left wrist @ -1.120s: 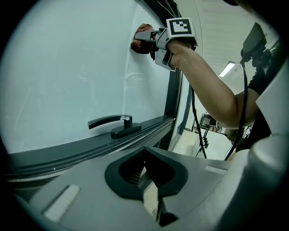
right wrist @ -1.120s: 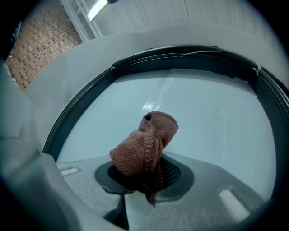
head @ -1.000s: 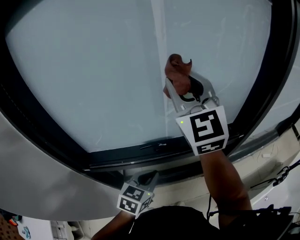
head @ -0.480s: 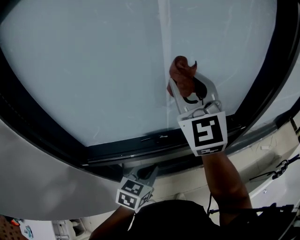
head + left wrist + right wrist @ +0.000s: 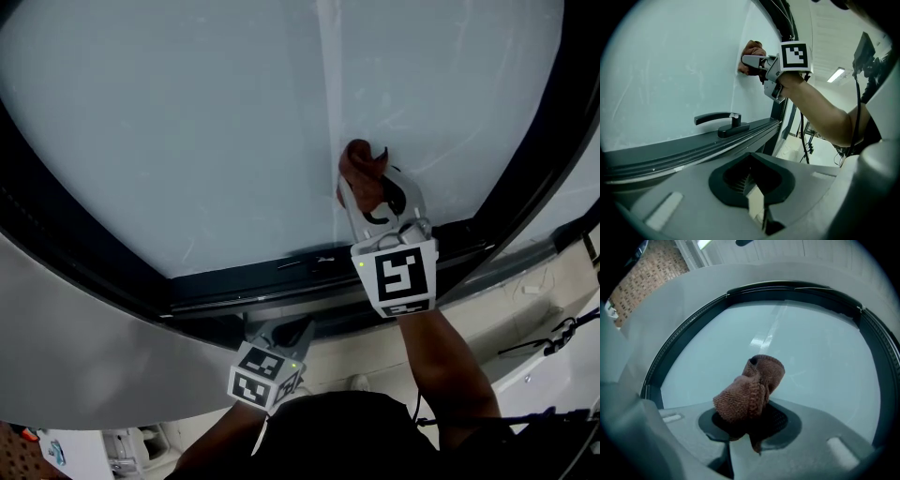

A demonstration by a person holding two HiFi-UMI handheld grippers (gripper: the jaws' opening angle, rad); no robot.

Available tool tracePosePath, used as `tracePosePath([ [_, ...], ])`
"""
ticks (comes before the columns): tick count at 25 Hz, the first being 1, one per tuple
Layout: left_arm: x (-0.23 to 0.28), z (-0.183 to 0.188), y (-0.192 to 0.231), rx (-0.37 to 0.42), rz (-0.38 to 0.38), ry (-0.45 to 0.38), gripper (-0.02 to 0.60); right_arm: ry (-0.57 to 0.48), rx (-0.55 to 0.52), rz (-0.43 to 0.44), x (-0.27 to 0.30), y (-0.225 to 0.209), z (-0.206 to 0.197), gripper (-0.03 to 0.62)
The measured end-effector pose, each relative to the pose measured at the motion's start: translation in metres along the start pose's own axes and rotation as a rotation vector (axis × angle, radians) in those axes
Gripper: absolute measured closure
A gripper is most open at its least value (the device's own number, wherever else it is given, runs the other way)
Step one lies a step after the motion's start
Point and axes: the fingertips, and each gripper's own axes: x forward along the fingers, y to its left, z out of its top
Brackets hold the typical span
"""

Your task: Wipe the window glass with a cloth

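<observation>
A frosted pale-blue window glass (image 5: 187, 122) in a dark frame (image 5: 84, 272) fills the head view. My right gripper (image 5: 364, 183) is shut on a bunched brown cloth (image 5: 361, 169), which presses against the glass near its lower middle. The same cloth (image 5: 750, 390) bulges out of the right jaws against the pane (image 5: 811, 362) in the right gripper view, and the cloth (image 5: 749, 56) shows on the glass in the left gripper view. My left gripper (image 5: 281, 333) hangs low below the frame, shut with nothing in it.
A dark window handle (image 5: 723, 123) lies on the bottom frame rail, just left of the right gripper. A pale vertical streak (image 5: 328, 103) runs down the glass above the cloth. Cables (image 5: 562, 337) and room clutter lie at the right, below the frame.
The right gripper has slid the cloth down the glass toward the bottom frame rail. The left gripper has stayed low, nearly still.
</observation>
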Motion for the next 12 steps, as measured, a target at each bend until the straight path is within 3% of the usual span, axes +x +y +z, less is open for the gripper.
tracePosePath([
  [12, 0.000, -0.001, 0.003, -0.010, 0.018, 0.008, 0.565, 0.076, 0.036, 0.022, -0.010, 0.029, -0.055, 0.487],
])
